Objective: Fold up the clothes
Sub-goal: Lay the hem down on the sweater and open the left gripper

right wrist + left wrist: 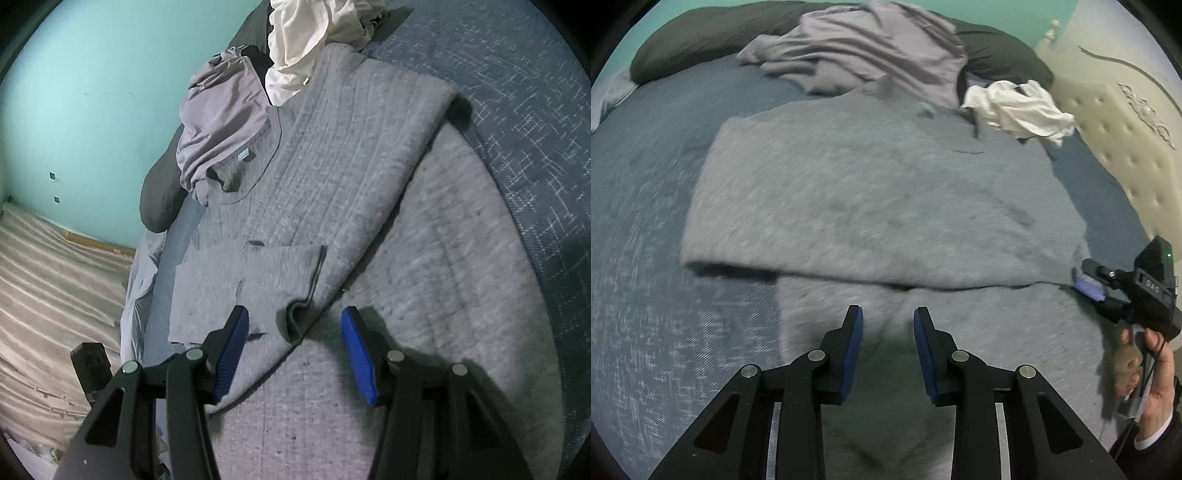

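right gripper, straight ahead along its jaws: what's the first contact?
Most likely the folded sleeve edge of the grey knit T-shirt, lying just ahead of the open right gripper. Depth is unclear, but nothing stands between.

The grey garment [879, 192] was a soft, matt, heathered knit, ribbed in the right wrist view. Beneath it, the bedcover [646, 229] was coarse blue weave flecked white. At upper right, the headboard [1126, 129] looked like smooth tufted cream upholstery. The left gripper [888, 321] was matt black plastic with ridged blue pads [855, 350] and shiny metal pins.
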A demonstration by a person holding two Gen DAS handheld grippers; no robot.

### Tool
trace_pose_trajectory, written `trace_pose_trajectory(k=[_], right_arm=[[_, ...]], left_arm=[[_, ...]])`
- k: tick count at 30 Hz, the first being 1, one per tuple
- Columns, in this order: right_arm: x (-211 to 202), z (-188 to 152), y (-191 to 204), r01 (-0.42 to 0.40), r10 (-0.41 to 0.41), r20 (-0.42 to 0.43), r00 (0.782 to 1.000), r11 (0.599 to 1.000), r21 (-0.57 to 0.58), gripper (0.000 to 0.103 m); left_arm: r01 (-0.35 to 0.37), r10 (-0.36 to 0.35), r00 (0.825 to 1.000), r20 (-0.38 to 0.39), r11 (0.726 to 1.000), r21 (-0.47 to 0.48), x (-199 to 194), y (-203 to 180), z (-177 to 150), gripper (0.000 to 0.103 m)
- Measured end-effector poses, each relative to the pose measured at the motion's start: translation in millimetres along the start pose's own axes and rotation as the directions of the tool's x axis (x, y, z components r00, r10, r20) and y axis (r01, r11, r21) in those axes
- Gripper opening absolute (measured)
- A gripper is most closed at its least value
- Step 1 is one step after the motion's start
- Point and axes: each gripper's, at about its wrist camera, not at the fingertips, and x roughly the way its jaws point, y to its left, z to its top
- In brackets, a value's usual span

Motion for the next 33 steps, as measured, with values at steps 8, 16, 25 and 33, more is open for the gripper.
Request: trace_pose_trajectory(k=[8,16,25,33], right_arm=[[8,-4,11,-0.017,0.017,-0.01,1.0,0.998,-0.055,0.029],[8,-6,24,-0.039,0.039,-0.001,0.999,0.993,-0.116,0.004],[-28,0,43,-0.103,0.117,0.088,0.989,0.984,-0.149,0.003],[-79,12,50,-0.154,0.188,0.202,0.961,0.973,-0.173,0.003]], left_arm=[[-0.007,0.007,1.0,0.008,0.998,-0.062,-2,25,-6,0.031],[-0.034,0.035,0.999,0.012,0.995,-0.092,-3,39,-7,0.031],[-0.1,0.102,0.995,0.011,0.988,-0.117,-4,56,5,0.032],[-0.151,0.151,0.988,-0.003,0.982,-0.115,8,58,18,0.032]])
